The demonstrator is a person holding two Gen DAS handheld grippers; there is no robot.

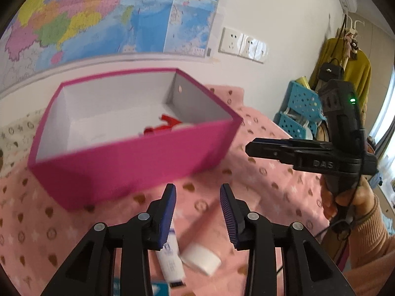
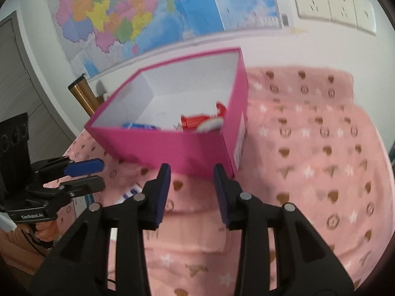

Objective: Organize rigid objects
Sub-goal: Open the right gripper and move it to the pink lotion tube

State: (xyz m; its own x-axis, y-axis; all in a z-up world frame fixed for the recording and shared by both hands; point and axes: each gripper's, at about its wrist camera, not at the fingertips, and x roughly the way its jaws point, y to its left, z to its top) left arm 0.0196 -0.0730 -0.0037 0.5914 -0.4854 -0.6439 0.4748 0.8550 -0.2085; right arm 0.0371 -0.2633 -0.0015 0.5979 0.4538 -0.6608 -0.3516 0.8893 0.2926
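Looking along my left gripper [image 1: 197,190], I see its jaws apart with nothing between them, above a white tube [image 1: 170,256] and a white cap-like piece [image 1: 202,259] on the pink cloth [image 1: 266,185]. My right gripper [image 2: 191,170] is likewise parted and empty, just short of the magenta box [image 2: 172,148]. Inside the box lie a red item [image 2: 197,122] and a blue one [image 2: 138,125].

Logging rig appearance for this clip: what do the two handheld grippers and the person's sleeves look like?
Both the left gripper and the right gripper are black plastic with blue ribbed pads and silver pivot pins. The right one's body carries a green light and a black cable. The sleeve is peach ribbed knit.
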